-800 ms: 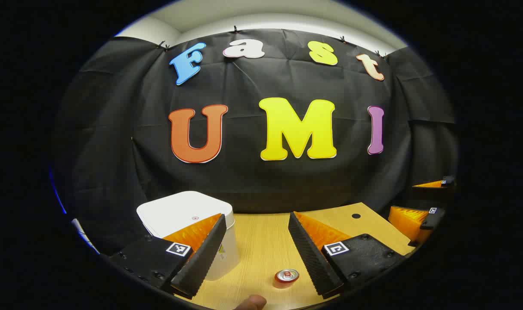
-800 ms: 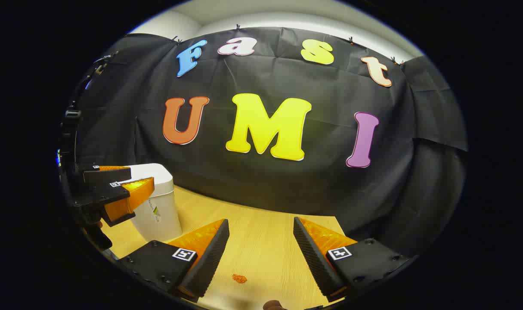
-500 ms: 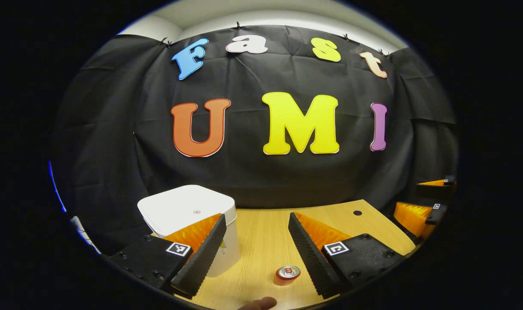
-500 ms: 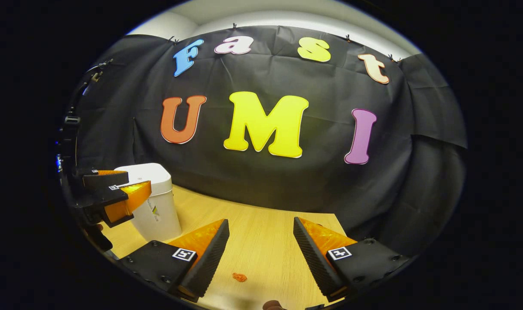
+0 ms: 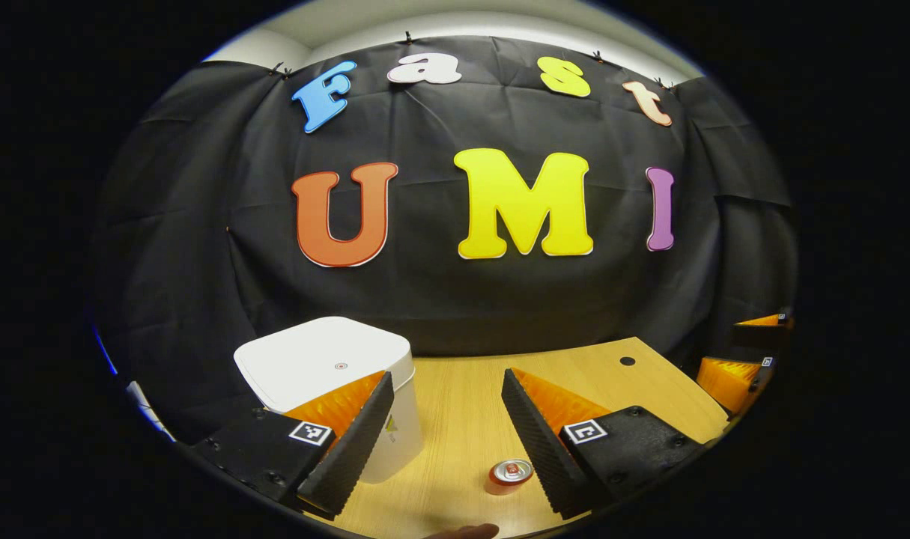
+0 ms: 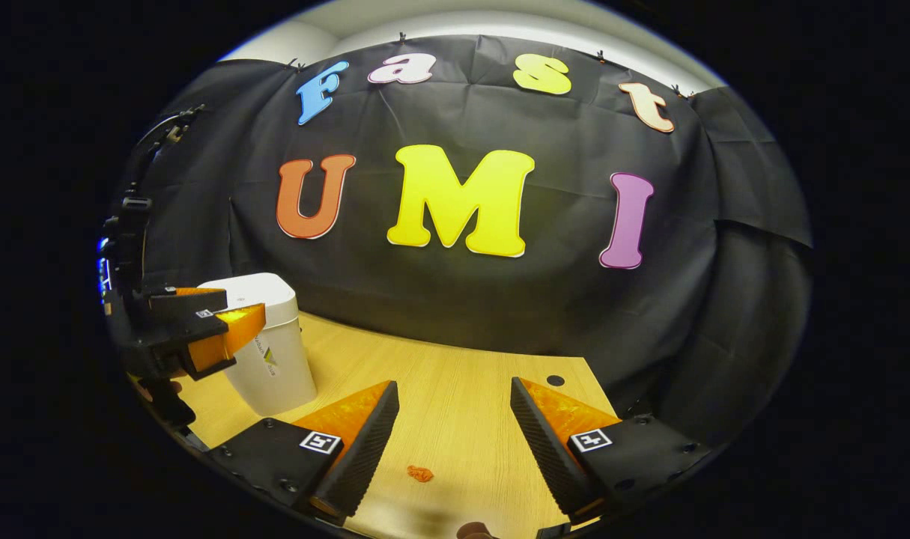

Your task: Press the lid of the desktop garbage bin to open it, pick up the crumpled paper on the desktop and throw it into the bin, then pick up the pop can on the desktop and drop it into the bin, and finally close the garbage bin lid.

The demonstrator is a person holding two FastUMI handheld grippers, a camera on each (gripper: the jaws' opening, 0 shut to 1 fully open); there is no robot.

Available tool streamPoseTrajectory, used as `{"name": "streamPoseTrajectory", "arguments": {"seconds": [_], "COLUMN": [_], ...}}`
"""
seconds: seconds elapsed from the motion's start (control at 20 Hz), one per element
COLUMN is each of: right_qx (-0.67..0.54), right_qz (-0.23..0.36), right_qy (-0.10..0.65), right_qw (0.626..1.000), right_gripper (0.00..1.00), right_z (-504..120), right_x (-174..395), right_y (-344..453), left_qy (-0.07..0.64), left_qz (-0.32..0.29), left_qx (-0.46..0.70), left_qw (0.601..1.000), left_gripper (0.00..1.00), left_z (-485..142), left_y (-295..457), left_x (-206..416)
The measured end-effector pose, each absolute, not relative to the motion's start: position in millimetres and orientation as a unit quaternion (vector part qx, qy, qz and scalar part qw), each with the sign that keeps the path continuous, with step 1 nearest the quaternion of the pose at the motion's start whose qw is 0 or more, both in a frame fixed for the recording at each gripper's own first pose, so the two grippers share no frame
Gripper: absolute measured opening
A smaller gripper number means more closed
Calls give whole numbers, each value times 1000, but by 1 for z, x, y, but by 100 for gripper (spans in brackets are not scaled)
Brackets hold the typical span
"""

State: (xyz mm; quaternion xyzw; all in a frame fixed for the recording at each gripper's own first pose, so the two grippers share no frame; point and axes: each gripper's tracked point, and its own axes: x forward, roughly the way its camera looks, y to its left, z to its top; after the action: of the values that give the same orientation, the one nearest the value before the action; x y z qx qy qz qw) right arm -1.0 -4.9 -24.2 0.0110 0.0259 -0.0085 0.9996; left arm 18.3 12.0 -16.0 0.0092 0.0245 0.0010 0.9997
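bin (image 5: 327, 374): white, rounded-square, lid down, lower left of left gripper view, sits higher in frame than before | pop can (image 5: 511, 472): upright, lower centre, now nearer the right finger | crumpled paper (image 6: 419, 473): small orange wad, bottom centre of right gripper view | left gripper (image 5: 443, 442), right gripper (image 6: 451, 449): both spread wide, holding nothing | counter (image 6: 455, 389): pale wood grain | bin logo unreadable

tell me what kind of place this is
Most likely a staged recording booth, not a lived-in room: black cloth hangs as a backdrop behind a bare wooden table, which holds just a white bin, a can and a scrap of crumpled paper.
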Motion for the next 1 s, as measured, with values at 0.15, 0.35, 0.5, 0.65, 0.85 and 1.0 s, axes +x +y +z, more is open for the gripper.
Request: {"name": "streamPoseTrajectory", "arguments": {"seconds": [0.15,0.35,0.5,0.65,0.85,1.0], "right_qx": [19,24,26,20,29,30], "right_qz": [-15,-22,-22,-18,-13,-16], "right_qy": [26,32,34,38,38,48], "right_qw": [999,999,999,999,999,998], "right_gripper": [95,95,95,95,95,95], "right_z": [-29,-32,-30,-31,-26,-28], "right_x": [3,12,17,23,34,43], "right_y": [-9,-15,-16,-17,-19,-22], "left_qy": [18,11,12,7,-7,9], "left_qz": [7,19,34,49,75,84], "left_qx": [-1,-26,-26,-18,2,-3], "left_qw": [1000,999,999,999,997,996], "left_gripper": [93,66,45,22,10,4], "left_z": [-11,-4,-3,-1,11,9], "left_y": [24,32,39,45,58,67], "left_x": [25,36,47,54,64,77]}}
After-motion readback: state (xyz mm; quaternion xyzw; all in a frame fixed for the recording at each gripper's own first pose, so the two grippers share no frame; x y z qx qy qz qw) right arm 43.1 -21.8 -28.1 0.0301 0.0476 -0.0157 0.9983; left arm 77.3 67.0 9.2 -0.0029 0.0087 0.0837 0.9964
